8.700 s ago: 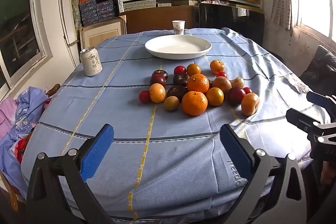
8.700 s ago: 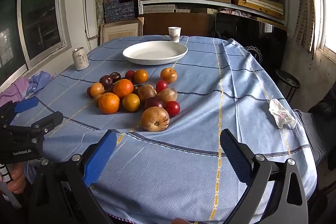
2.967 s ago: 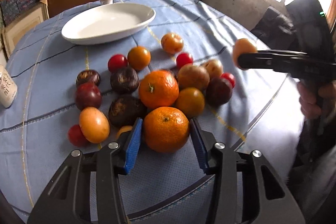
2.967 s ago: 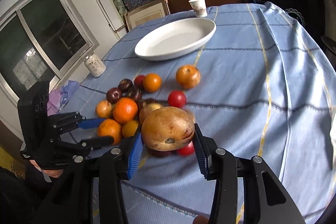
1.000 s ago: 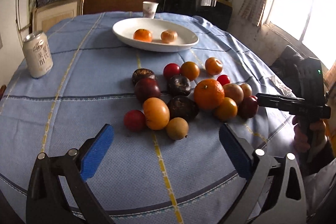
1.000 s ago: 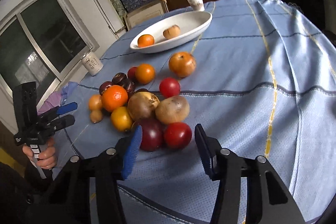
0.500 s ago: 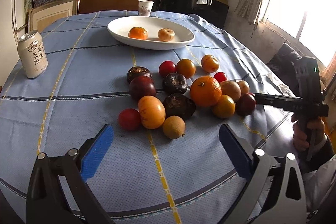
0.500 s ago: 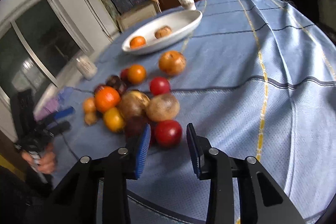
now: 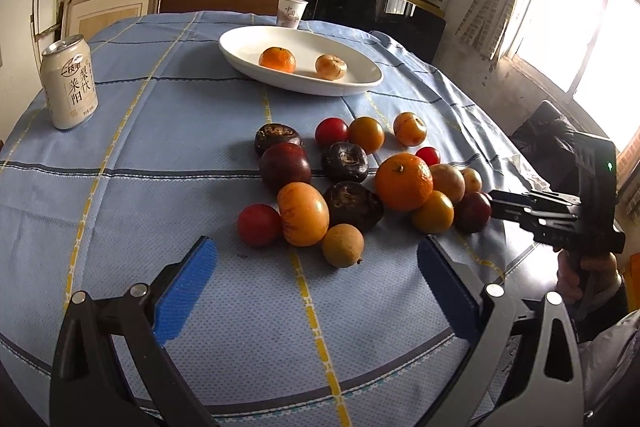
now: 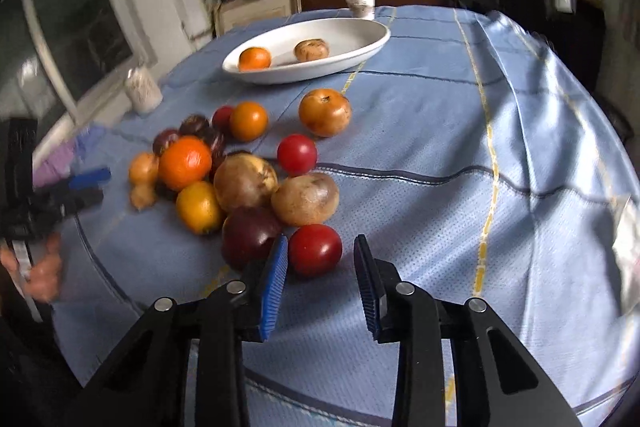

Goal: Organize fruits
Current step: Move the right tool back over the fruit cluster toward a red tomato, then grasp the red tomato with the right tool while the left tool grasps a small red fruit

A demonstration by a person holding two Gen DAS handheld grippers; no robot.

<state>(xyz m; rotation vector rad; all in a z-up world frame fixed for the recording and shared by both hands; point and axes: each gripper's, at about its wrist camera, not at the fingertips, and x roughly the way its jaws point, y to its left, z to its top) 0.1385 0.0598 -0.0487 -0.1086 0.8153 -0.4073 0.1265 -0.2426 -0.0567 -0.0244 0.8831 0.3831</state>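
A pile of fruit (image 9: 352,179) lies on the blue tablecloth: oranges, red tomatoes, dark plums, brown fruit. The white plate (image 9: 360,83) behind holds an orange (image 9: 277,59) and a brown fruit (image 9: 331,66). My left gripper (image 9: 316,287) is open wide, just short of a small brown fruit (image 9: 343,245). My right gripper (image 10: 320,269) is open, its blue pads either side of a red tomato (image 10: 315,249) without touching it. A dark plum (image 10: 250,235) lies against the left pad. The right gripper also shows in the left wrist view (image 9: 500,205).
A drink can (image 9: 70,83) stands at the left of the table. A paper cup (image 9: 292,11) stands behind the plate. A crumpled white tissue (image 10: 628,239) lies near the right table edge. Shelves with boxes fill the back wall.
My right gripper has moved forward and narrowed around the red tomato. My left gripper has moved a little closer to the fruit pile and stayed open.
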